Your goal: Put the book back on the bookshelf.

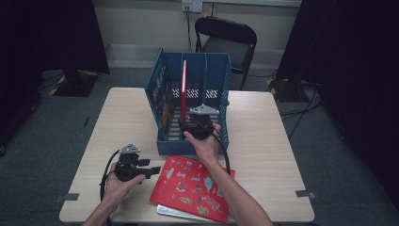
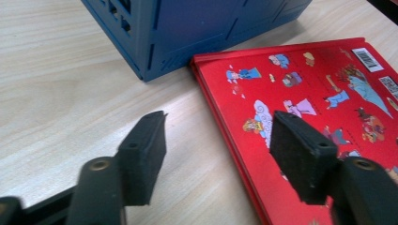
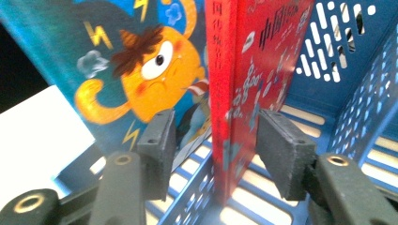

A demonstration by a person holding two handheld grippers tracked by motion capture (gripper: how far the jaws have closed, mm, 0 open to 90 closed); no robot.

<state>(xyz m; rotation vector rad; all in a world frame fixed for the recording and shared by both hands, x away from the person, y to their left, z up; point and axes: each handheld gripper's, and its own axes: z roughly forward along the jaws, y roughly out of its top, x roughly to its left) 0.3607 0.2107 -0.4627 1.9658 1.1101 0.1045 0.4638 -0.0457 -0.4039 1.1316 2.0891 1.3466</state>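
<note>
A blue slotted rack stands at the middle of the table. A thin red book stands upright in it. My right gripper reaches into the rack at that book's lower end. In the right gripper view my right gripper is open, with the red book's spine between its jaws and a gap at the left pad. A second red book with cartoon figures lies flat in front of the rack. My left gripper is open just left of it. In the left gripper view my left gripper straddles the flat red book's edge.
A blue picture book with an orange character leans in the rack's left compartment. A pale thin book lies under the flat red one at the table's front edge. A black folding chair stands behind the wooden table.
</note>
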